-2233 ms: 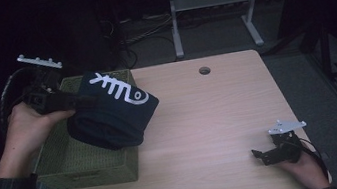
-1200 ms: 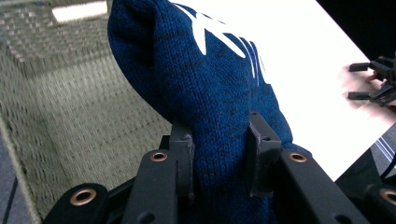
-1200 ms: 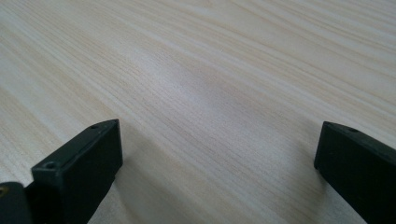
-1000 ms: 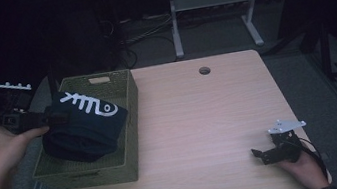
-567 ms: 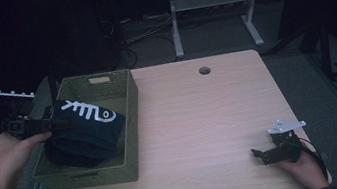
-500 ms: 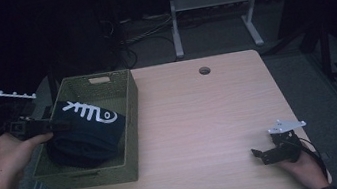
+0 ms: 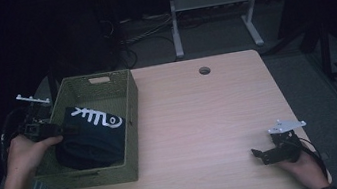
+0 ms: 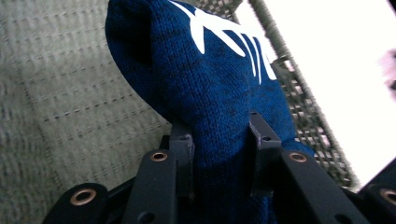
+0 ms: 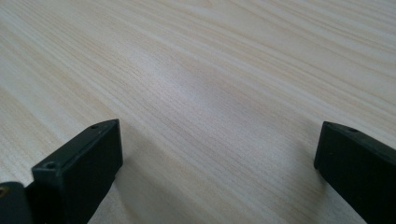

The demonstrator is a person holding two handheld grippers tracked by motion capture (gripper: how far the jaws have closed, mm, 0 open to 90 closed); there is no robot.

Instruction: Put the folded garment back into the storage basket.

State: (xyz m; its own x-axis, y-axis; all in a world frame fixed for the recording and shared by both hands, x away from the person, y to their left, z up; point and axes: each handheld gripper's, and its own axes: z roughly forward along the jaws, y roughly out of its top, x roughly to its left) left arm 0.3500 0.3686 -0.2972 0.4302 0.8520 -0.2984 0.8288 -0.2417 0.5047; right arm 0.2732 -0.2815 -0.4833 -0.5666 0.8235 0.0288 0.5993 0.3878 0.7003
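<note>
The left gripper [image 7: 58,130] has its jaws clamped on a fold of a dark blue knitted garment [image 7: 91,139] with a white printed design. The garment lies bundled inside the green woven basket [image 7: 130,125], its long axis running from about 7 o'clock to 1 o'clock in the high view, print uppermost. The basket sits at the table's [image 7: 200,120] 9 o'clock edge. The right gripper [image 7: 259,154] rests at 4 o'clock, jaws spread wide over bare wood.

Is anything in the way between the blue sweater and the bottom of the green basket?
Nothing visible is. The left tongs pinch the blue sweater, which already hangs inside the green basket. In the left gripper view only bare woven basket floor shows beside it; what lies right under the sweater is hidden.
</note>
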